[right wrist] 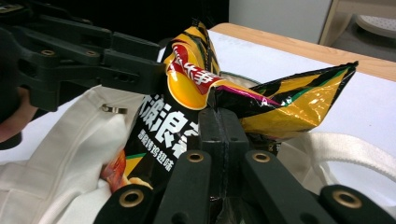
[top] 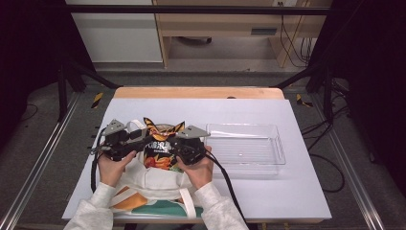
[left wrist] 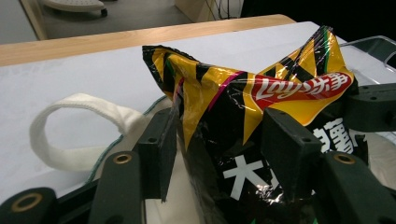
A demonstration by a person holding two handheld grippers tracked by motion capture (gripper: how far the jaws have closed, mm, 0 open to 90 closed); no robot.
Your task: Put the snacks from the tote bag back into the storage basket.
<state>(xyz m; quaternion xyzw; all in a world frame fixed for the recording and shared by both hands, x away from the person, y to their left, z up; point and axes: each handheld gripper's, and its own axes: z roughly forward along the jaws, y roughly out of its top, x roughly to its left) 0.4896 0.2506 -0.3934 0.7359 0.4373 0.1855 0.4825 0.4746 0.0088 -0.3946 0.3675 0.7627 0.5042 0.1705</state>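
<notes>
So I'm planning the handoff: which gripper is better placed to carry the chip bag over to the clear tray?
Right. The right gripper is shut on the chip bag and nearer the clear tray. The left gripper's fingers stand apart around the bag, farther away.

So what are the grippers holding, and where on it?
The right gripper pinches the chip bag at its crumpled top edge. The left gripper straddles the bag's top, fingers apart, not clamped.
</notes>
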